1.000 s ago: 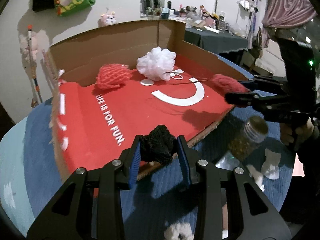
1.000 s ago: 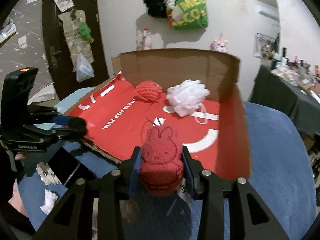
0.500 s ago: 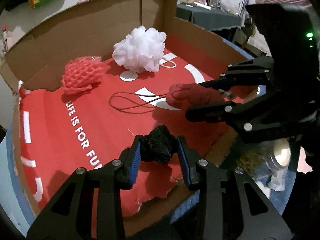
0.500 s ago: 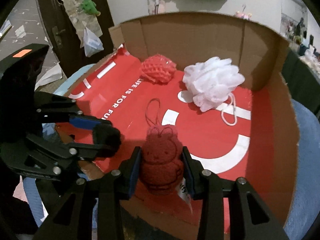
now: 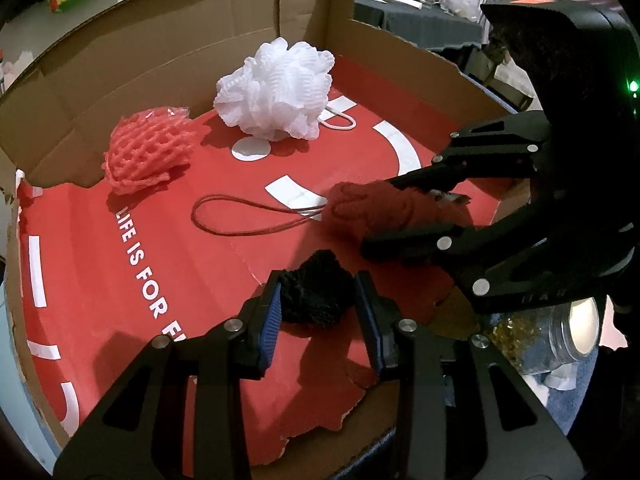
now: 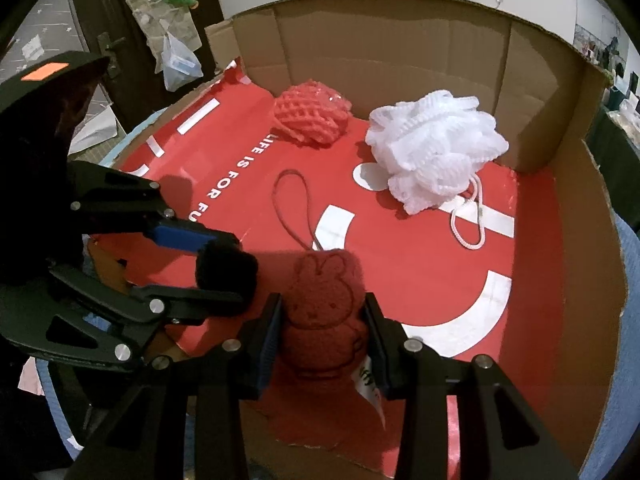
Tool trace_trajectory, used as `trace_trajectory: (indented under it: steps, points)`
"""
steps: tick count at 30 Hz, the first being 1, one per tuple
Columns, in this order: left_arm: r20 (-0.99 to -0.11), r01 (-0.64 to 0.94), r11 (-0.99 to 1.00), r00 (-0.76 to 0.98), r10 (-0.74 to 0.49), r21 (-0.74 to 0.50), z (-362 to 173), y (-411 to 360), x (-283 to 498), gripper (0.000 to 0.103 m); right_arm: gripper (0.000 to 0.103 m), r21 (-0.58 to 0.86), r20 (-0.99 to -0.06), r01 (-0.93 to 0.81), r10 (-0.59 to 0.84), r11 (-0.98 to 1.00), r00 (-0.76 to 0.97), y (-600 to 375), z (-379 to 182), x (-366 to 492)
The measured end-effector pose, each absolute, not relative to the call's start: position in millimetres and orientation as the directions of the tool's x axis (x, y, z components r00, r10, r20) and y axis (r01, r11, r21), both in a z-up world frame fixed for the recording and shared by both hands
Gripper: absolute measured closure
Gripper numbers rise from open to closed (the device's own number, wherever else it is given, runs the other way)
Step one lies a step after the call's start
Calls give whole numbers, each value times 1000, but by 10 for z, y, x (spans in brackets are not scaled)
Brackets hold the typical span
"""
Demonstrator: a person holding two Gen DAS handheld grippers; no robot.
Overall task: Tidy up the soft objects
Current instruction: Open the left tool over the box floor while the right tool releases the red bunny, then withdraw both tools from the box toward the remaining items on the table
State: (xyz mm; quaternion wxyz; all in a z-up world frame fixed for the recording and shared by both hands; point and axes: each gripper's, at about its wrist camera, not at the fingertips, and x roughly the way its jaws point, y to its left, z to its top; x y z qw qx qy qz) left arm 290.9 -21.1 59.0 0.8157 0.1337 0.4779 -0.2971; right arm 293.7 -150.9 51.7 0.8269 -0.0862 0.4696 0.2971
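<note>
My left gripper (image 5: 316,300) is shut on a black knitted ball (image 5: 318,290), low over the near part of the red-lined cardboard box (image 5: 100,80). My right gripper (image 6: 320,316) is shut on a red rabbit-shaped plush (image 6: 326,312), whose cord loop (image 6: 292,204) lies on the box floor. Each gripper shows in the other's view: the right gripper (image 5: 400,212) with the red plush (image 5: 368,208), the left gripper (image 6: 224,268) with the black ball (image 6: 226,270). Farther back in the box rest a white mesh pouf (image 5: 276,92) and a red foam net (image 5: 150,152).
The box (image 6: 440,36) has tall cardboard walls at the back and right and sits on a blue cloth surface (image 6: 632,340). A clear jar (image 5: 556,340) with gold bits lies just outside the box's near right edge. A dark door (image 6: 132,40) stands beyond on the left.
Both grippers moved forward and down over the box floor with their objects still held. The red plush's cord now rests on the red floor.
</note>
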Motion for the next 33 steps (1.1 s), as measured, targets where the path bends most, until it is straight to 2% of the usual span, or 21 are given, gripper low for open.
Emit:
trace_trajectory:
  steps: [10,13,15,21,23,27,33]
  points:
    - [-856,620,782,369,-363,-64,581,-199,2893,66,60,126,-832,-583,405,803,378,-1489,485,2944]
    - [-854,622,781,378,-356,-50,566,-233,2908,57,60,128,-832,-583,407,802,377,-1492,487,2942]
    - [-849,628,777,387,-359,-42,569,-243,2897,45,59,127,-832,-584,407,801,377,-1496,486,2931]
    - [-841,629,776,399,-366,-39,582,-247,2882,44,52,137,-832,-579,411,804,374,-1540,498,2925]
    - [-839,624,781,406,-362,-34,594,-238,2880,44,43,142,-829,-572,413,808,377,-1562,505,2934]
    - [-829,606,795,423,-366,-41,650,-184,2862,34,40,143,-822,-564,415,813,391,-1597,555,2938]
    - [-779,556,827,482,-401,-82,884,-50,2684,31,24,143,-777,-535,429,833,461,-1738,851,2793]
